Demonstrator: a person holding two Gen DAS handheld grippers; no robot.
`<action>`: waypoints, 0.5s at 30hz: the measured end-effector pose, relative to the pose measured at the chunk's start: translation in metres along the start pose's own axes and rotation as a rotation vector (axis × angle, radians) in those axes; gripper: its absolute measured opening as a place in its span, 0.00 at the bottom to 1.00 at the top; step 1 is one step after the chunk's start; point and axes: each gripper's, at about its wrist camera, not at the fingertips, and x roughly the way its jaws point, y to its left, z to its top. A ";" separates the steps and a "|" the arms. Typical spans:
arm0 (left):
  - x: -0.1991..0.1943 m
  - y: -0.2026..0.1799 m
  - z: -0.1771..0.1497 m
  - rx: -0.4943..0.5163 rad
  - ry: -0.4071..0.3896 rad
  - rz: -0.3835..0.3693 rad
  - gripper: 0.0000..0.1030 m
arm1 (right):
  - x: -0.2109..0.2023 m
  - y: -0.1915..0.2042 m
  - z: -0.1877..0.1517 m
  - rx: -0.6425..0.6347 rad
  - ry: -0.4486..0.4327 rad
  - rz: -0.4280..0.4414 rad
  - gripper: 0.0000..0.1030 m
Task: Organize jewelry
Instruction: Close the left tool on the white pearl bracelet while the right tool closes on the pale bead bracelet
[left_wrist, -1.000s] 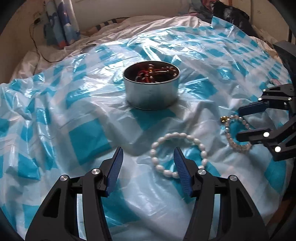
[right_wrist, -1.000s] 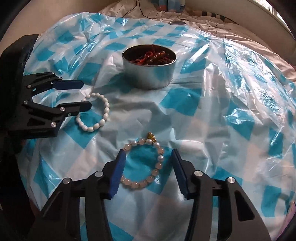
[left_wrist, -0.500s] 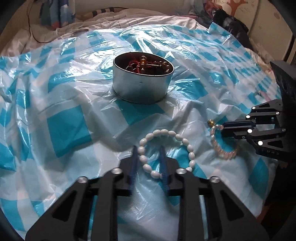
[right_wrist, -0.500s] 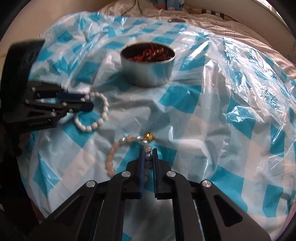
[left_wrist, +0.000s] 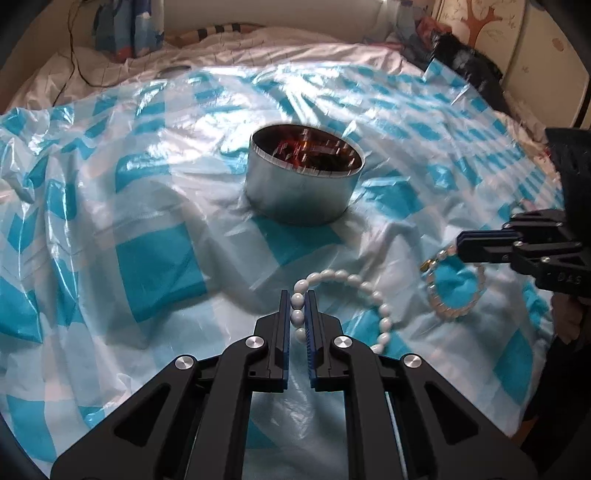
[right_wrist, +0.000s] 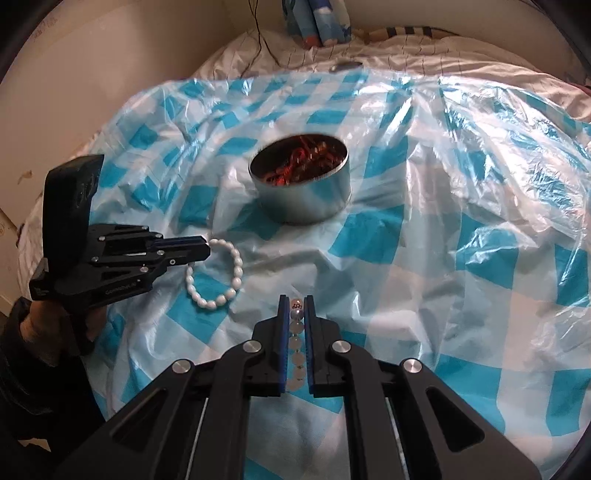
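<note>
In the left wrist view two bracelets lie on the blue-and-white checked plastic sheet (left_wrist: 155, 258) and one round metal tin (left_wrist: 303, 192) stands in the upper middle, holding reddish jewelry that is too blurred to count. The left gripper (left_wrist: 297, 306), low centre, is clenched on the white bead bracelet (left_wrist: 354, 288): three beads sit in a row between its blue pads, running up the frame along the fingers, and the loop curves away to the right. At the right edge the right gripper (left_wrist: 460, 245) pinches the pale bead bracelet (left_wrist: 450, 295), whose ring hangs below its tips with a gold charm at the upper left.

In the right wrist view the same count holds. The right gripper (right_wrist: 295, 314) grasps the pale bead bracelet (right_wrist: 295, 347), a straight line of beads pointing up the frame between the pads. At left the left gripper (right_wrist: 207, 251) holds the white bead bracelet (right_wrist: 218, 291), possibly part lifted. The tin (right_wrist: 306, 199) stands above centre.
</note>
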 end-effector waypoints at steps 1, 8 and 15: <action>0.004 0.000 -0.001 0.001 0.017 0.001 0.07 | 0.004 0.000 -0.002 -0.002 0.017 -0.011 0.08; 0.006 0.008 -0.001 -0.036 0.008 0.017 0.47 | 0.016 0.002 -0.011 -0.053 0.082 -0.102 0.29; 0.012 -0.005 -0.005 0.026 0.032 -0.007 0.20 | 0.020 0.003 -0.014 -0.073 0.100 -0.130 0.08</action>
